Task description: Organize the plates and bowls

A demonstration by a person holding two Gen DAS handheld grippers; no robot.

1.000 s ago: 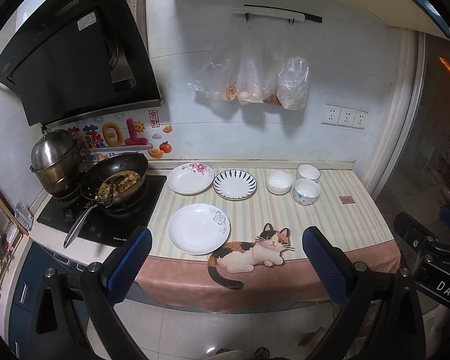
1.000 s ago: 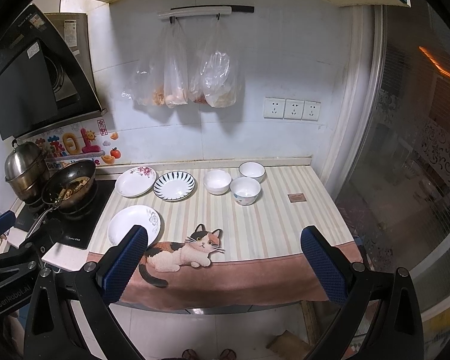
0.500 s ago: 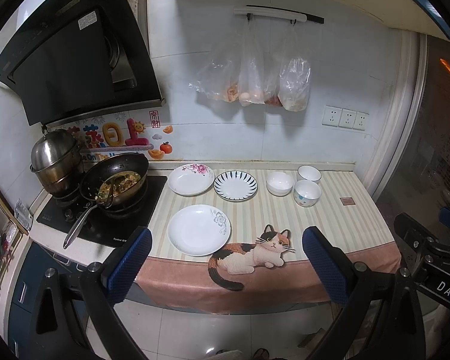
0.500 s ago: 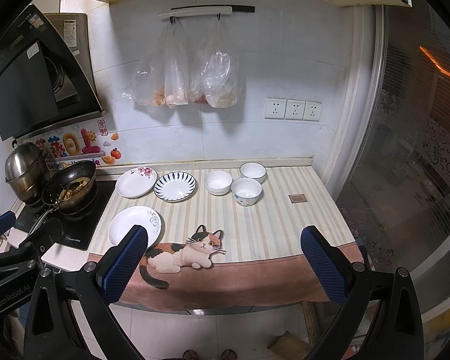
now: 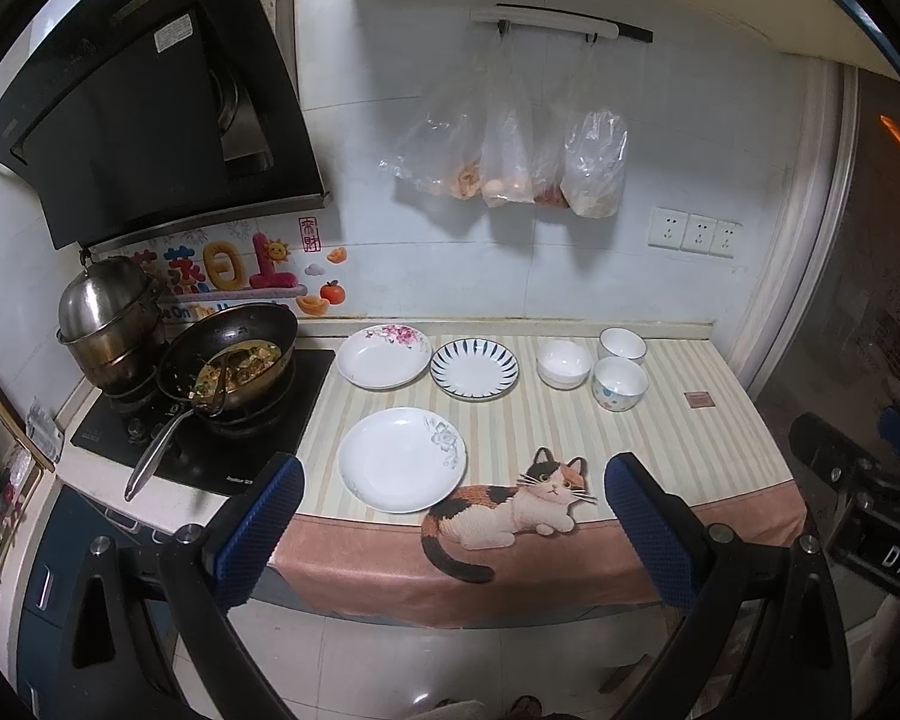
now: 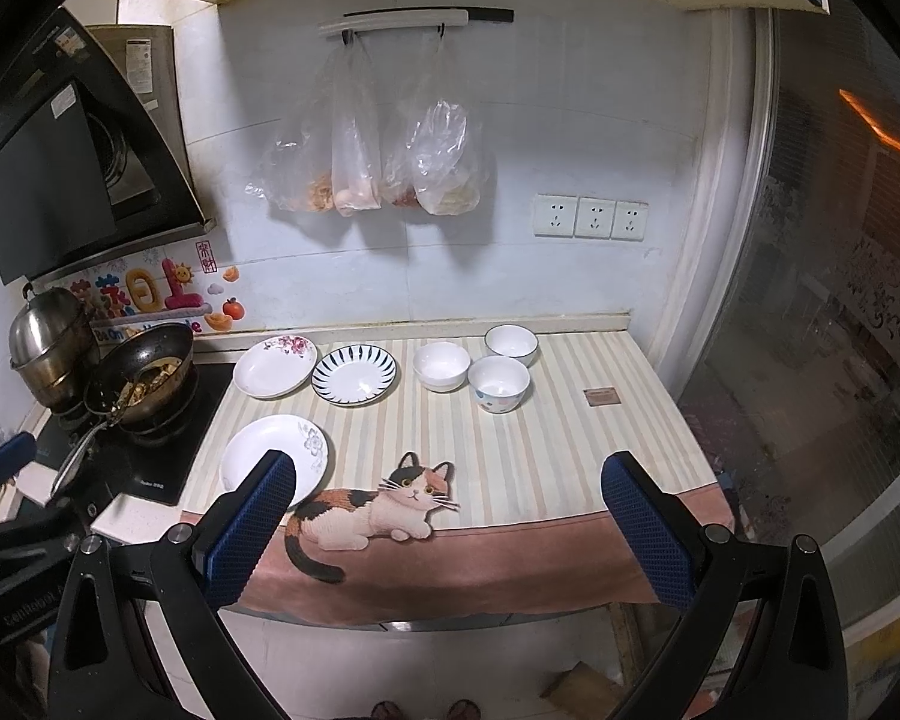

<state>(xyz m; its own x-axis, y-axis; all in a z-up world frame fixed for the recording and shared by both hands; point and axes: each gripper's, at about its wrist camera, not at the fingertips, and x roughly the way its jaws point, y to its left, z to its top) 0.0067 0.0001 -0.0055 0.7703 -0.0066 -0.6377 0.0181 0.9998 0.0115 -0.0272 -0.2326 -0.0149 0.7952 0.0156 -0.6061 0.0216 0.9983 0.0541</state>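
Three plates lie on the striped counter cloth (image 5: 510, 420): a white plate with a grey flower (image 5: 401, 459) at the front, a pink-flowered plate (image 5: 383, 356) and a blue-rayed plate (image 5: 474, 369) behind it. Three white bowls cluster to the right: a plain bowl (image 5: 563, 363), a rimmed bowl (image 5: 622, 344) and a dotted bowl (image 5: 620, 383). The same dishes show in the right wrist view, with the front plate (image 6: 282, 450) and the bowls (image 6: 498, 383). My left gripper (image 5: 450, 516) and right gripper (image 6: 447, 516) both hang open and hold nothing, back from the counter's front edge.
A wok of food (image 5: 231, 360) with a long handle and a steel pot (image 5: 111, 324) sit on the black hob (image 5: 198, 438) at the left. Plastic bags (image 5: 510, 168) hang on the wall. A small brown square (image 5: 699, 399) lies at the counter's right.
Both views have shifted only slightly; the dishes have not moved and both grippers stay open.
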